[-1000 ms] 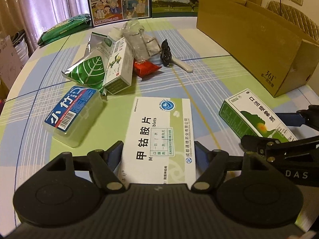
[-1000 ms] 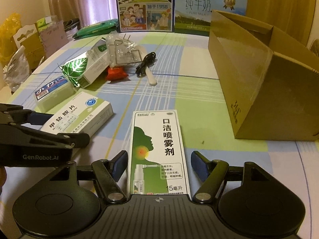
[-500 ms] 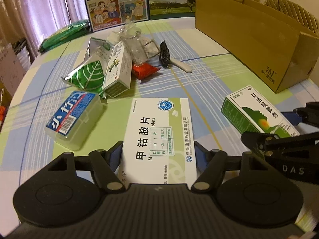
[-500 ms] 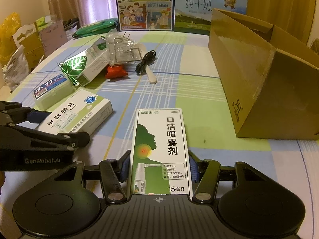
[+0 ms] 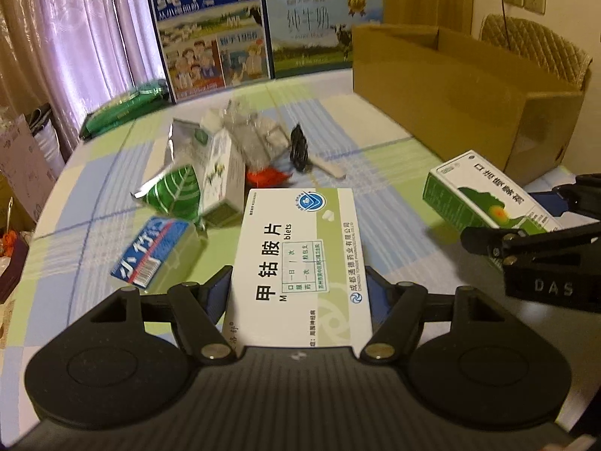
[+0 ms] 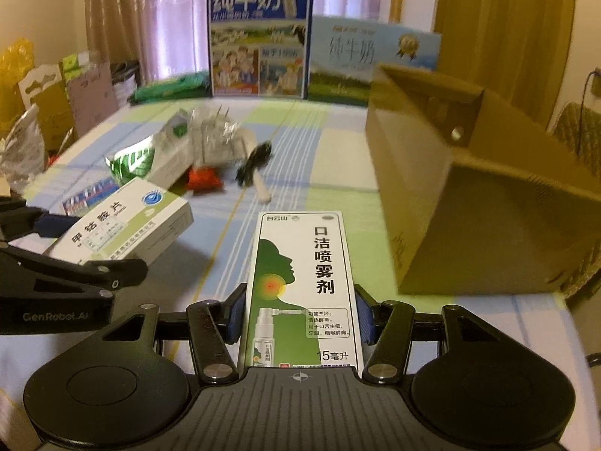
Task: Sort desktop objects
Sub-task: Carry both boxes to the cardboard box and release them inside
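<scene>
Mid-carry, by the look of it: two medicine boxes lifted clear of the surface (image 5: 383, 173), one per gripper. Left gripper (image 5: 298, 293) clamped on the white tablet box (image 5: 300, 251), jaws pressed against both long sides near its near end, box raised and tilted slightly, shadow cast below in the right wrist view. Right gripper (image 6: 298, 317) likewise closed on the green-and-white throat spray box (image 6: 300, 282), jaws tight on its two narrow sides, far end pointing toward the open cardboard carton (image 6: 469, 203). Carton to the right of both boxes, near but not touching, opening facing up.

Remaining on the checked cloth: a blue-labelled clear plastic case (image 5: 157, 251), a green leaf-print foil pouch (image 5: 172, 188), a green-and-white box (image 5: 221, 173) leaning against it, a crumpled clear packet (image 5: 255, 139), a red sachet (image 5: 266, 178), a coiled black cable (image 5: 298, 146) beside a white stick (image 5: 330, 167). Two milk cartons standing at the far edge.

Likely next: swing of both boxes rightward and over the carton rim, high enough to clear the wall, then release inside one after the other to avoid a clash between grippers. Much of the pile yet unsorted.
</scene>
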Motion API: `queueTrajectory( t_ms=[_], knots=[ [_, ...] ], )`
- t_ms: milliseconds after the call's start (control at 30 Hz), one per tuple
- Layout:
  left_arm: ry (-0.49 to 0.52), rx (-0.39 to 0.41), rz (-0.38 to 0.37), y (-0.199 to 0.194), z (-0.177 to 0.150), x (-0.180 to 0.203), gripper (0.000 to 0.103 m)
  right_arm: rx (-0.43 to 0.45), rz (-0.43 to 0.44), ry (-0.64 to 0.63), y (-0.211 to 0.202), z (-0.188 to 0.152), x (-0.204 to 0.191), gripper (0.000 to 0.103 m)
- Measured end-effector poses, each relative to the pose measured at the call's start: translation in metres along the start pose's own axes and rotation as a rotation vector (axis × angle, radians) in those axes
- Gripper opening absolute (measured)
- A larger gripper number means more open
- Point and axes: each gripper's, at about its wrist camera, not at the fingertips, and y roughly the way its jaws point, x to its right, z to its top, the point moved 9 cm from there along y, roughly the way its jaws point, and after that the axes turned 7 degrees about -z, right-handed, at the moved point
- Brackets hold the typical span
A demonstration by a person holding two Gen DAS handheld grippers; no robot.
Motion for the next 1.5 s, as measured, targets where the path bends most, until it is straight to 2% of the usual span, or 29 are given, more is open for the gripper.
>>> queueTrajectory(
  t_ms=[167,367,533,700,1067,1500],
  knots=[
    [-0.026,0.041,-0.032,-0.024,0.019,0.017,0.067,0.054,-0.022,0.034,-0.03,0.023,0.021,0.053],
    [-0.002,0.127,-0.094,-0.049,0.073,0.057,0.067,0.131,-0.059,0.112,-0.062,0.062,0.059,0.053],
    [0.011,0.174,-0.144,-0.052,0.121,0.091,0.067,0.176,-0.097,0.162,-0.075,0.097,0.105,0.053],
    [0.035,0.212,-0.163,-0.044,0.161,0.124,0.067,0.205,-0.13,0.206,-0.074,0.117,0.156,0.053],
    [0.04,0.169,-0.217,0.014,0.192,0.169,0.067,0.144,-0.168,0.262,-0.035,0.107,0.222,0.053],
    [-0.014,0.115,-0.26,0.064,0.215,0.173,0.067,0.068,-0.162,0.282,0.011,0.1,0.237,0.053]
  ],
)
